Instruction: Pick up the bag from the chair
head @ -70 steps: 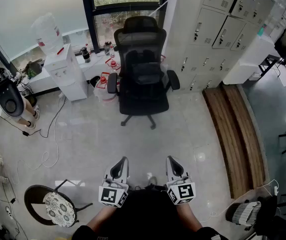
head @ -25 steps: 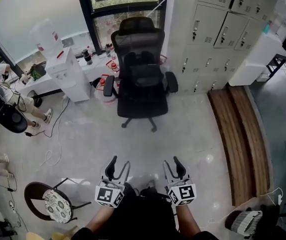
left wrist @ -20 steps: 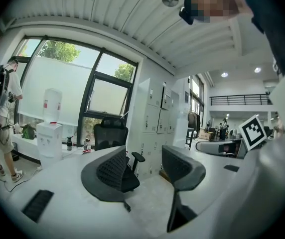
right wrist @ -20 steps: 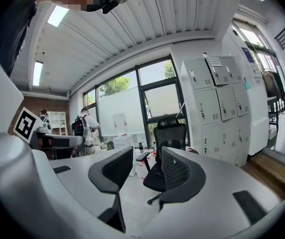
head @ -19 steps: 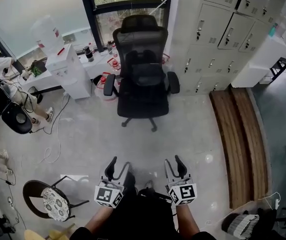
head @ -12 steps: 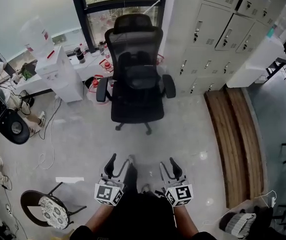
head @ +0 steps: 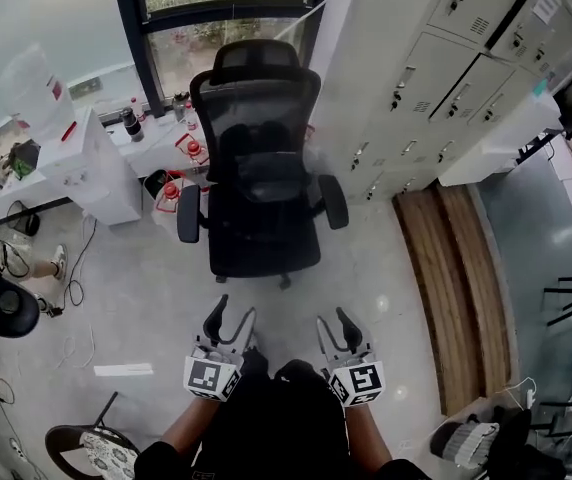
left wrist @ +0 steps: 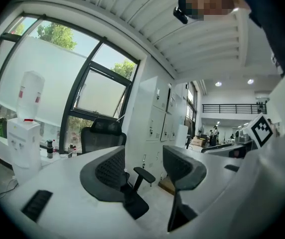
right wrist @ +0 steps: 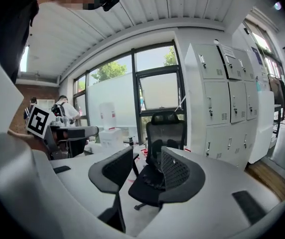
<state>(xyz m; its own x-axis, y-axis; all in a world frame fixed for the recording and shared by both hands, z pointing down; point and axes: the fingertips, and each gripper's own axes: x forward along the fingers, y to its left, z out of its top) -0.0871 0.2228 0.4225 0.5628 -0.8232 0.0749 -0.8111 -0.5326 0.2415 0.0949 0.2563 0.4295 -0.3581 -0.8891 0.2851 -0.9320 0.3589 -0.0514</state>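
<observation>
A black mesh office chair [head: 264, 240] stands ahead by the window, seen also in the left gripper view [left wrist: 101, 134] and the right gripper view [right wrist: 166, 126]. A dark bag [head: 269, 171] leans upright on its seat against the backrest. Both grippers are held low in front of me, short of the chair and apart from it. My left gripper [head: 229, 319] is open; its jaws have just been opening, with nothing between them. My right gripper [head: 332, 325] is open and empty too. Through its jaws [right wrist: 147, 167] the chair seat shows farther off.
A white water dispenser [head: 78, 158] and red-capped water jugs [head: 169, 194] stand left of the chair. White lockers [head: 436, 63] line the right wall, with a wooden strip [head: 458, 283] on the floor before them. A round stool [head: 88, 446] sits at bottom left.
The chair and bag have come nearer and look larger in the head view. Both grippers have moved forward toward the chair with me. The left jaws stand slightly wider.
</observation>
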